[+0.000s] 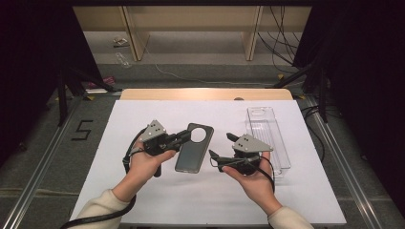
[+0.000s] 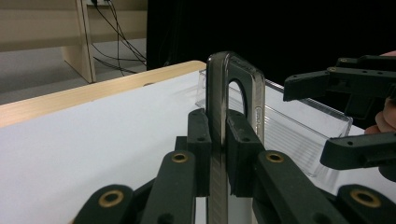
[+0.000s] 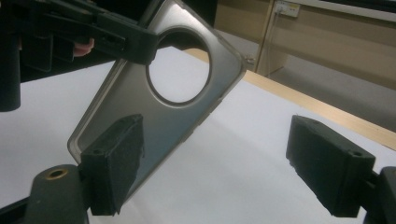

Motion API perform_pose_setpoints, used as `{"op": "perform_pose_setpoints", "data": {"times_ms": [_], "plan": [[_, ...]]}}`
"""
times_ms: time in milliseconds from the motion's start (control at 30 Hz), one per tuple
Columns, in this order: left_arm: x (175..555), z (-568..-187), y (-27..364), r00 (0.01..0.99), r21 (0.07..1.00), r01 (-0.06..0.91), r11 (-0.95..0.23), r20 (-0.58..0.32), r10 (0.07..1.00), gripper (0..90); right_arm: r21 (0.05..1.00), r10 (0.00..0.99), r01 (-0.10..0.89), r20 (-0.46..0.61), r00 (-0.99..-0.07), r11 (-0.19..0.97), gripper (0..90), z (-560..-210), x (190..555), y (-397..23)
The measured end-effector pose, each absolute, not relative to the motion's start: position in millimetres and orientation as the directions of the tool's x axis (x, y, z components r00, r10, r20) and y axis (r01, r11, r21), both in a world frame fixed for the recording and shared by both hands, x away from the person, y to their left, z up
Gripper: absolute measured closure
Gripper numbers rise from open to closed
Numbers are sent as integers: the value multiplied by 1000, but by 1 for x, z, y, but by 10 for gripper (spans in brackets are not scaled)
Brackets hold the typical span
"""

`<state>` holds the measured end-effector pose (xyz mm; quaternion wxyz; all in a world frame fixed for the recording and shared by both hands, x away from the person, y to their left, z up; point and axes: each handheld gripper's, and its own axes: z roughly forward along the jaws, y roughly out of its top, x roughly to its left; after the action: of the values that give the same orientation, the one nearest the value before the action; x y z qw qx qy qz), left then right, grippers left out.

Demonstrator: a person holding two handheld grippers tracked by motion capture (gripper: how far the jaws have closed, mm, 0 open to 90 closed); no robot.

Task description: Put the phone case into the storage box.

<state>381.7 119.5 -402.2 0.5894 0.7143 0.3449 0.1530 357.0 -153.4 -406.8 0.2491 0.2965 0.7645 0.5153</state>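
1. Pinching the phone case [image 1: 194,148] by its edge, my left claw [image 1: 184,135] is clenched on it and holds it off the white worktop [image 1: 143,200], centre.
2. My right claw [image 1: 220,150] hangs spread and empty at the case's 3 o'clock.
3. Risk, I judge: so thin an edge grip could let the case pivot or slip.
4. Reaching in carelessly could knock the clear tray [image 1: 267,136], further out at 3 o'clock.
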Motion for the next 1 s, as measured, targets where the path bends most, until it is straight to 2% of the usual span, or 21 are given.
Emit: {"op": "perform_pose_setpoints", "data": {"times_ms": [1000], "plan": [[373, -406, 119, 718, 951, 303, -65, -183, 672, 811, 955, 746, 245, 38, -665, 169, 218, -403, 369, -159]]}}
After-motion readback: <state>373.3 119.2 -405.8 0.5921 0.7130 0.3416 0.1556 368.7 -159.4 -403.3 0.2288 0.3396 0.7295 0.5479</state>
